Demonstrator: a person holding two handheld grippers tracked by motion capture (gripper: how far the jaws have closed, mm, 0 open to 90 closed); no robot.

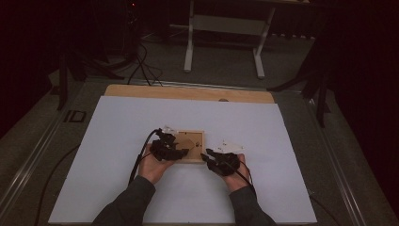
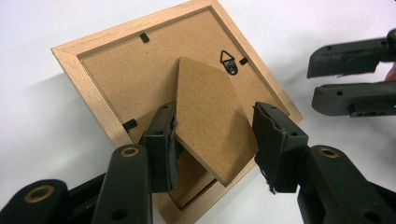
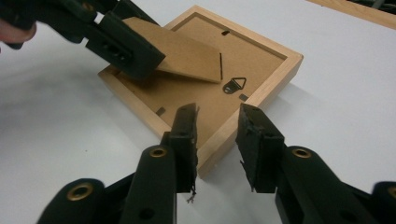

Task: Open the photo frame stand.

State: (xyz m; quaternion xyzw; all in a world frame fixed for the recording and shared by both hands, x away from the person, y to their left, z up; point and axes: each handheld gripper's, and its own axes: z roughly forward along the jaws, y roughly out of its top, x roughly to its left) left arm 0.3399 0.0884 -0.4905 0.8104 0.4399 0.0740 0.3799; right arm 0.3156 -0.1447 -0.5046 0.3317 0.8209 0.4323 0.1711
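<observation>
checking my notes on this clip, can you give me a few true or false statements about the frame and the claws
1. The picture frame lies face down, its brown backing up. True.
2. The fold-out stand lies flat against the backing. False: it is lifted at an angle, its free edge raised.
3. The left claw has a jaw on each side of the stand, with a gap at the right jaw. True.
4. The right claw grips the metal hanger. False: it is open at a corner of the frame, apart from the hanger.
5. The frame rests on a white sheet. True.
</observation>
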